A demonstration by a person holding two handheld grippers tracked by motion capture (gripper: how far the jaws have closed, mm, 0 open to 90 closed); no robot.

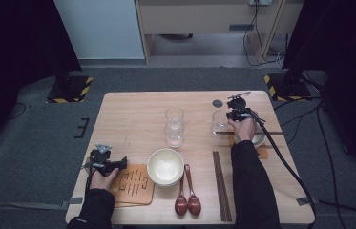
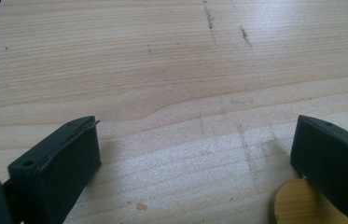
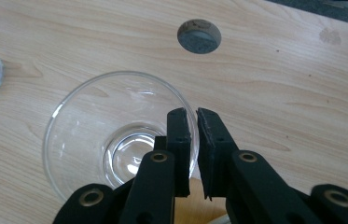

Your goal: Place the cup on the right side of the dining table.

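1. glass [image 3: 111, 140], a clear round tumbler, sits in the left half of the right gripper view and at right of centre in the high view, on the far right part of the table [image 1: 132, 114]; the right gripper [image 3: 193, 122] is clamped on its rim, one jaw inside the wall, one outside.

2. risk, as i judge it: the grip is a thin pinch on smooth, hard glass at one side only, so if lifted the tumbler could swing, slip off the pads or tip.

3. another risk: just below the right hand [image 1: 244, 129] in the high view a single chopstick [image 1: 273, 133] lies across a dish; a low sideways carry could knock it.

4. left gripper [image 1: 105, 162], at lower left of the high view, has its jaws spread wide with nothing between them, resting over pale wood beside a wooden trivet [image 1: 135, 183].

5. two more glasses [image 1: 174, 126] stand near the centre of the high view, one behind the other, thin-walled and see-through.

6. below them a cream bowl [image 1: 165, 166], round and glossy; right of it two reddish-brown spoons [image 1: 187, 195], smooth and lacquered, then a pair of dark chopsticks [image 1: 222, 186], long and straight.

7. the table is light wood with visible grain, a few scuffs, and a round hole [image 3: 199, 36] at the top centre of the right gripper view.
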